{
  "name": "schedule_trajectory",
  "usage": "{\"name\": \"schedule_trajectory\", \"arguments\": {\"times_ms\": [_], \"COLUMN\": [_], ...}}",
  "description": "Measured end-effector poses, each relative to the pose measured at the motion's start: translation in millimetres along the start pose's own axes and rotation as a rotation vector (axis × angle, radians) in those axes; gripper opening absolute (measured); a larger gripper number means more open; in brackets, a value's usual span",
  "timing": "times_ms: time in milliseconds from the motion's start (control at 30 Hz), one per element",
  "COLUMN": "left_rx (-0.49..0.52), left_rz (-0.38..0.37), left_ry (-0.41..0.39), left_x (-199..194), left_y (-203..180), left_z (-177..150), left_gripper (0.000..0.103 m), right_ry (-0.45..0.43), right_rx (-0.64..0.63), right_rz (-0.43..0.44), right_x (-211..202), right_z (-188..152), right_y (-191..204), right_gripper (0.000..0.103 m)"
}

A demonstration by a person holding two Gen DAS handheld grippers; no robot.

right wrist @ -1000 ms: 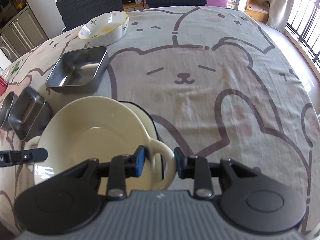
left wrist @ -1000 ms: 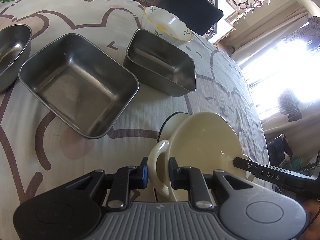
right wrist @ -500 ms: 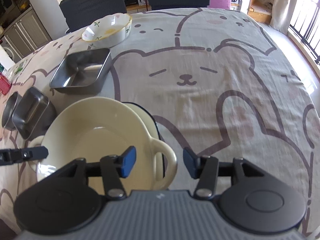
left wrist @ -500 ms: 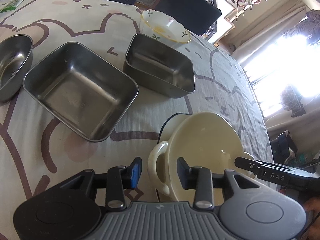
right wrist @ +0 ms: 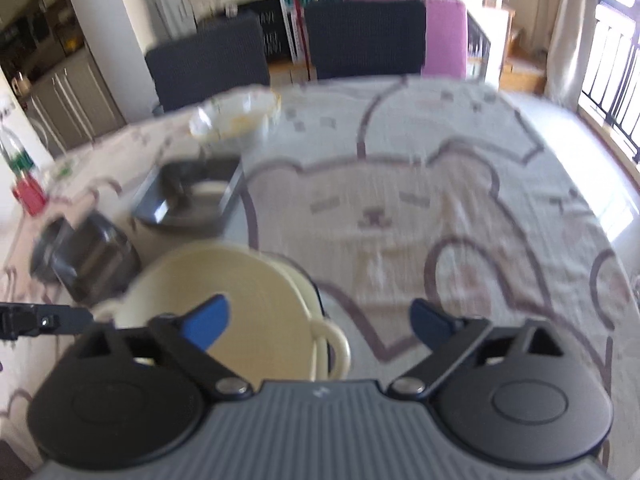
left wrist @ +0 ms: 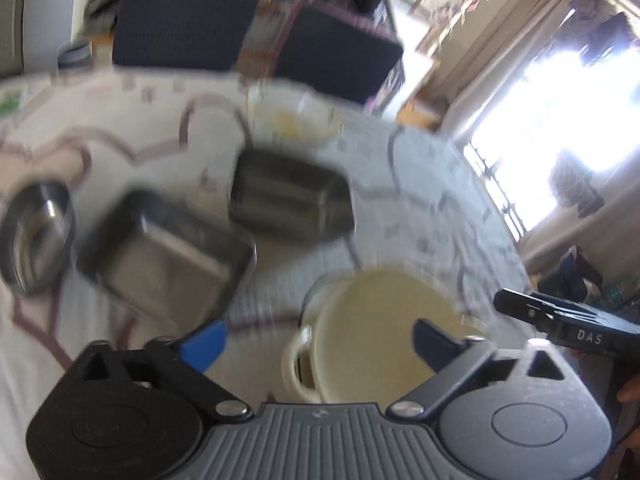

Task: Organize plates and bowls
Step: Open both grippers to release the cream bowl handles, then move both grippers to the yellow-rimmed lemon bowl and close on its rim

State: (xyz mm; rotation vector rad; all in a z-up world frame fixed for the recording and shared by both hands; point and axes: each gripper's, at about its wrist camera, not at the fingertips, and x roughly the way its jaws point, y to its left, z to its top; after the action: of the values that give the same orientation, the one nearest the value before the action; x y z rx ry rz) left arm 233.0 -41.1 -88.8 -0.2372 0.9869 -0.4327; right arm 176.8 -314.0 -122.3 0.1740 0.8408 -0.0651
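A cream two-handled bowl sits nested in a similar bowl on the bear-print tablecloth; it also shows in the right wrist view. My left gripper is open wide and empty, above and behind the bowl's left handle. My right gripper is open wide and empty, above the right handle. Two steel rectangular trays, a round steel bowl and a white floral bowl lie further back. Both views are motion-blurred.
Dark chairs stand at the table's far edge. A red-and-green item sits at the far left. The tablecloth's right half carries only the bear print. A bright window is to the right.
Both grippers have opened from the bowl's handles, let go of them and pulled up and back. The cream bowl now rests in the other bowl.
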Motion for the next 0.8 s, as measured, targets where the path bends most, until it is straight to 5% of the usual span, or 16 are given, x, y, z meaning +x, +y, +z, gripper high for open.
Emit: {"name": "schedule_trajectory", "arguments": {"times_ms": [133, 333, 467, 800], "left_rx": [0.04, 0.126, 0.175, 0.175], "left_rz": [0.058, 0.12, 0.169, 0.16], "left_ry": [-0.093, -0.133, -0.169, -0.141], "left_x": [-11, 5, 31, 112], "left_y": [0, 5, 7, 25], "left_z": [23, 69, 98, 148], "left_gripper": [0.103, 0.103, 0.103, 0.093], "right_ry": [-0.068, -0.11, -0.122, -0.036], "right_rx": [0.007, -0.111, -0.186, -0.306], "right_rz": [0.042, 0.03, -0.008, 0.117], "right_x": [-13, -3, 28, 152], "right_z": [22, 75, 115, 213], "right_y": [4, 3, -10, -2], "right_gripper": [0.103, 0.103, 0.103, 0.103]}}
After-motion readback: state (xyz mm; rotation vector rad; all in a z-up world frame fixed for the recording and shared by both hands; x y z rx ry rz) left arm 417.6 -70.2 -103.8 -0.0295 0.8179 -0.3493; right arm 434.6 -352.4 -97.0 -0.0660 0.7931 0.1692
